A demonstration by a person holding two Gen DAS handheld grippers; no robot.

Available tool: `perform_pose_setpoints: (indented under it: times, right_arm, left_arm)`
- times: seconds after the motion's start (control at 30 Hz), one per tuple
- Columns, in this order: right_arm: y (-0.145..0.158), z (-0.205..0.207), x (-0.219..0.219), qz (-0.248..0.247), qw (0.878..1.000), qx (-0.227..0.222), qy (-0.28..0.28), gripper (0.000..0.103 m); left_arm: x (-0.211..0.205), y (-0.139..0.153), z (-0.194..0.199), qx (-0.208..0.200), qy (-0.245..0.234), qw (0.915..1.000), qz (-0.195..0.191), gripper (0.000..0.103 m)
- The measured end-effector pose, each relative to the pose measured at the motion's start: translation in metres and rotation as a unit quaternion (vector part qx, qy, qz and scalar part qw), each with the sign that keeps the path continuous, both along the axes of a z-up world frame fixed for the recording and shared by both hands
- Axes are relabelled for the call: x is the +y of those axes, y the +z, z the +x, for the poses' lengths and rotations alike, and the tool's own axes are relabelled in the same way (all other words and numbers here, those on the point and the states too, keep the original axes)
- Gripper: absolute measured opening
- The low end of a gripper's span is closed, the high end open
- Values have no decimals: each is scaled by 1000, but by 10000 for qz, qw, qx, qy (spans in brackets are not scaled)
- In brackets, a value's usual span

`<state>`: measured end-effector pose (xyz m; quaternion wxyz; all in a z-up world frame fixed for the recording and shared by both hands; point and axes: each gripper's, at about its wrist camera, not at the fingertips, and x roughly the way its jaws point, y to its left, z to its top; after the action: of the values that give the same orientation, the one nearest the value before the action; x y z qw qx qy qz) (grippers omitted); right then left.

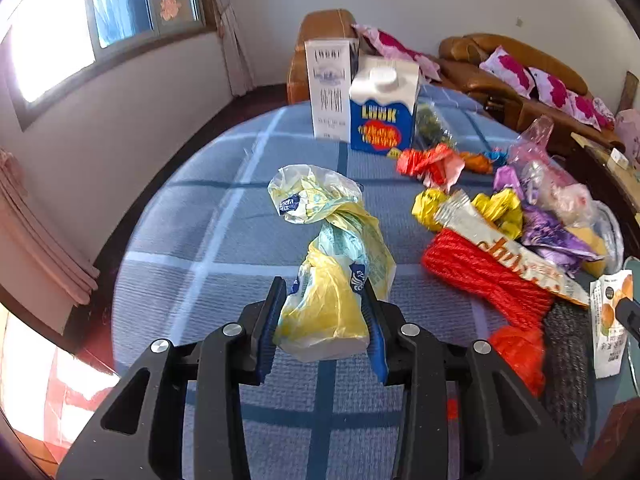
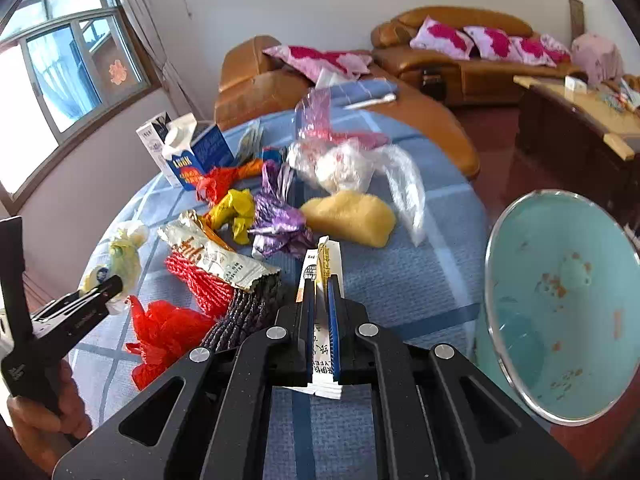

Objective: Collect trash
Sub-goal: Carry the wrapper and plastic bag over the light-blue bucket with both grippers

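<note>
My left gripper (image 1: 323, 300) is shut on a crumpled yellow and white plastic bag (image 1: 332, 248) that trails forward over the blue checked tablecloth (image 1: 224, 240). The same bag shows at the left of the right wrist view (image 2: 120, 256). My right gripper (image 2: 320, 284) is shut on a flat white snack wrapper (image 2: 326, 264), held on edge between the blue pads. A pile of trash lies ahead: a red net (image 2: 200, 280), a silver wrapper (image 2: 216, 260), yellow foil (image 2: 236, 212), purple foil (image 2: 280, 220) and clear bags (image 2: 352, 160).
A teal trash bin (image 2: 560, 300) stands open at the right of the table. A blue milk carton (image 1: 382, 108) and a white box (image 1: 330, 88) stand at the far side. A dark knitted piece (image 1: 566, 360) lies near the red net. Brown sofas stand behind.
</note>
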<state>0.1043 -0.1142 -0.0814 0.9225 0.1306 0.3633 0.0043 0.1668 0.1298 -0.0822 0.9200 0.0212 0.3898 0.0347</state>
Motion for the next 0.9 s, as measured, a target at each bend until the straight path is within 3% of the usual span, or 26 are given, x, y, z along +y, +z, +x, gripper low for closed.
perform_pose_setpoints:
  times: [0.17,0.37,0.9]
  right_arm:
    - [13,-13,-4,-59,9995,-290,-55,7]
    - [22,-24,-16,-87,9986,-478,-211,7]
    - [25,-57,-67,-206,9947,-650,-769,7]
  left_arm:
    - [-1,17,-18,-197,3,9998,-79,36]
    - [-23,34,-37,-491,-264,9984,96,36]
    - [-100,46,-74,-655,-1152,9910,169,36]
